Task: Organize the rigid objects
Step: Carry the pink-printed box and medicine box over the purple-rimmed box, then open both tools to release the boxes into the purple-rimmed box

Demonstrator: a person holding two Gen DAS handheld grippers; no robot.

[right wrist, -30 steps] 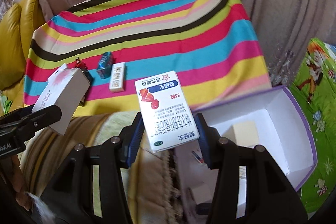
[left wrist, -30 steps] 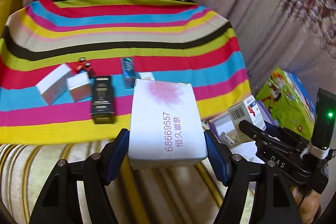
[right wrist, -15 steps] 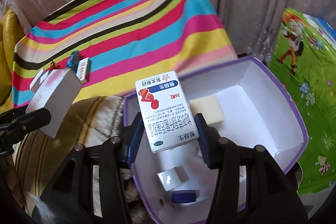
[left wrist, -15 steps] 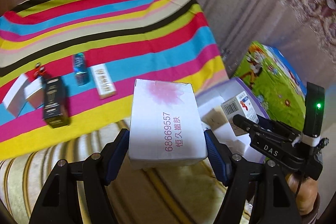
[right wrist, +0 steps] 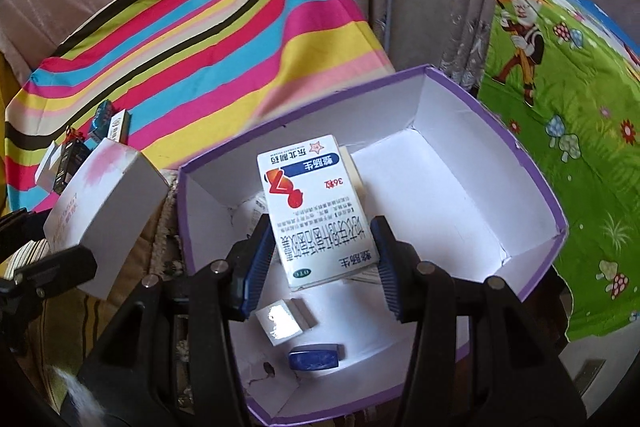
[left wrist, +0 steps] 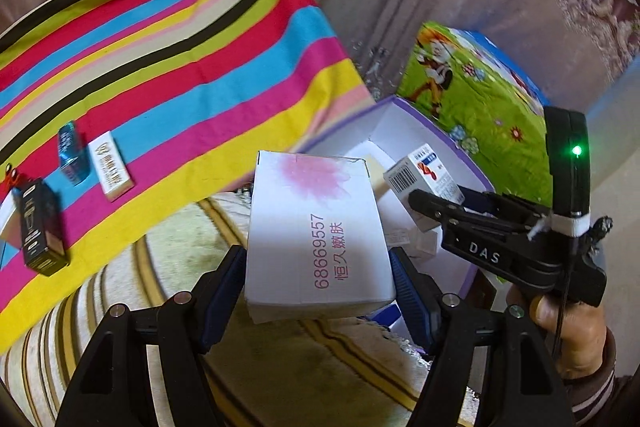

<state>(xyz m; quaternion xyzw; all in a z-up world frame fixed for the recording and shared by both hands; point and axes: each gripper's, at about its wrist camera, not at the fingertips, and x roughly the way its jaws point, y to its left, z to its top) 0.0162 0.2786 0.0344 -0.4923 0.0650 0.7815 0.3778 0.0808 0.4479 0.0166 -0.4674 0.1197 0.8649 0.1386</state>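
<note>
Right gripper (right wrist: 322,259) clamped on a medicine box (right wrist: 314,211), blue pads against both long sides, held above the open purple-rimmed box (right wrist: 532,187). Inside that box, beneath: a small silver carton (right wrist: 282,321) and a blue case (right wrist: 316,355). Left gripper (left wrist: 318,291) closed around a white carton (left wrist: 316,231) with a pink blotch, just left of the purple-rimmed box, over a striped rug (left wrist: 280,367). Farther left, on the striped cloth (left wrist: 180,67): a black box (left wrist: 40,227), a teal box (left wrist: 70,151), a white bar box (left wrist: 110,165).
</note>
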